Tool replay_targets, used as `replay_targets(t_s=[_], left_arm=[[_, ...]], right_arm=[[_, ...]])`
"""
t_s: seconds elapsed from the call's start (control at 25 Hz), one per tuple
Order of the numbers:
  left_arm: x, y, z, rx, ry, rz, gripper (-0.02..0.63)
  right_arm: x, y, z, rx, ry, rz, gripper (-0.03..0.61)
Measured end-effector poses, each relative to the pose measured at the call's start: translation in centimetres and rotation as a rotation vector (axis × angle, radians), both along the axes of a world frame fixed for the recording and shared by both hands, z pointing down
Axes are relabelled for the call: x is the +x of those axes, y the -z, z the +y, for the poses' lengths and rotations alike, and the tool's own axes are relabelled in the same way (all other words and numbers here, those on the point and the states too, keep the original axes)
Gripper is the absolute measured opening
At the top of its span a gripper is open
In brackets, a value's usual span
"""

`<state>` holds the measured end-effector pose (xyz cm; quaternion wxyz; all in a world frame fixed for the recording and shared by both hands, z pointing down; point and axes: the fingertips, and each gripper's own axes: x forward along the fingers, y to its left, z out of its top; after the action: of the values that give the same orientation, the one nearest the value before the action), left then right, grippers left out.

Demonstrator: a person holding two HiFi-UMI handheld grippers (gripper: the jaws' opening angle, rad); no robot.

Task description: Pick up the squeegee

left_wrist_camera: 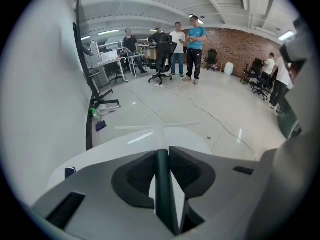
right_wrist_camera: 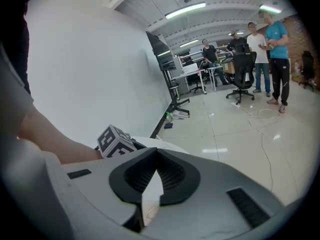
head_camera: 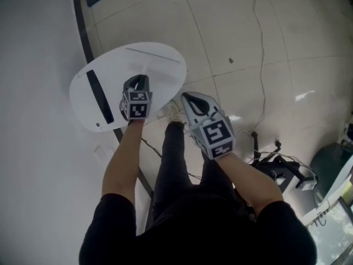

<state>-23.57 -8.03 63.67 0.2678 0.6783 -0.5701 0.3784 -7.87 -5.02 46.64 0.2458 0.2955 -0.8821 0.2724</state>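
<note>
Pinching anything yet, or empty?

My left fingers are clamped on the squeegee, with its dark green handle squeezed between the pads. My right fingers are pressed together on nothing.

Where does the squeegee sit in the head view?

Upper left of centre. The handle runs up the frame from my left fingers, and the thin blade shows as a line over the far part of the white worktop. A black bar lies on the worktop to the left, apart from my grip.

So which step is this?

The grasp looks made, so I judge this to be the lift, though I can't tell whether the blade is clear of the worktop. Next I'd raise it straight with a firm pinch so the long handle doesn't swivel. My idle right fingers, lower right of the left ones, should stay out of the way.
</note>
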Motion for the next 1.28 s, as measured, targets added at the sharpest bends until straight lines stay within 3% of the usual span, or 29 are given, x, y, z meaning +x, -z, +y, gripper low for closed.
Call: replay_targets(t_s=[0.16,0.44,0.68,0.96,1.28], left_arm=[[2.2,7.0,3.0,0.049,0.014,-0.012,0.095],[6.7,22.5,7.1,0.238,0.043,-0.044,0.095],[12.5,31.3,13.9,0.299,-0.002,-0.014,0.094],[16.1,36.4,19.1,0.367,-0.029,-0.008,0.094],[15.6,37.4,21.9,0.396,-0.061,0.011,0.094]], right_arm=[[2.6,5.4,2.8,0.043,0.026,-0.026,0.009],[7.0,15.2,7.9,0.208,0.13,-0.097,0.009],[11.0,20.1,14.0,0.275,0.215,-0.105,0.009],[13.3,22.7,18.1,0.336,0.246,-0.123,0.009],[12.0,22.9,19.1,0.373,0.201,-0.124,0.009]])
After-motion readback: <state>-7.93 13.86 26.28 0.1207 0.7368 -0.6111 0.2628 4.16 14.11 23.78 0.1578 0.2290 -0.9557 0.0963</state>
